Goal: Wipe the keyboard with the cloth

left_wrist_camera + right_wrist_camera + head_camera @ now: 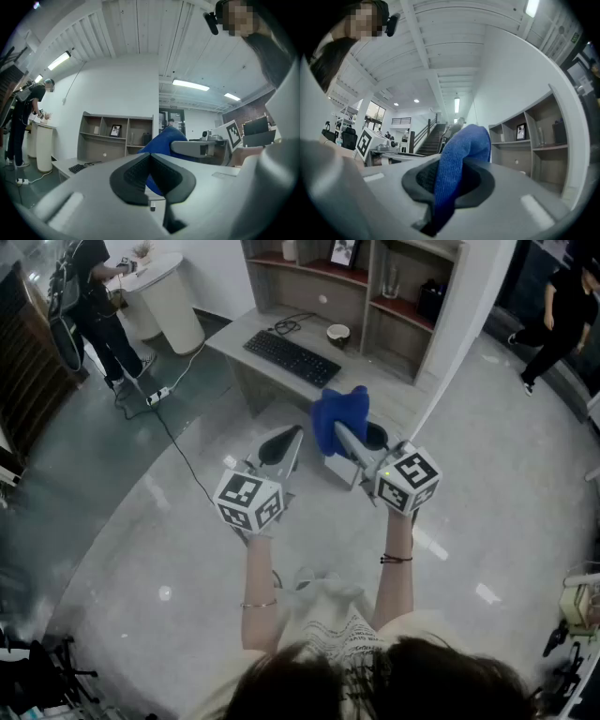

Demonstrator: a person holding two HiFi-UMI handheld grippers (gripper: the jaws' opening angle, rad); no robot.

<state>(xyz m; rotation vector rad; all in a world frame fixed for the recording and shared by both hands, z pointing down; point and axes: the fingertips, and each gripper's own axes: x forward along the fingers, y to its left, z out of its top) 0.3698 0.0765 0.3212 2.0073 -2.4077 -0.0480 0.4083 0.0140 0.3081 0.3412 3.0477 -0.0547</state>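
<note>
A bright blue microfibre cloth (461,150) is clamped between the jaws of the right gripper (339,432), its folds bunched up above the tips. The left gripper (151,158) is held just beside it, jaws pressed together on nothing. Both are held well apart from the long black keyboard (292,357), which is seen lying flat on the grey table (234,337) ahead — near a small pale bowl (337,333) and in front of an open shelf unit (366,287).
</note>
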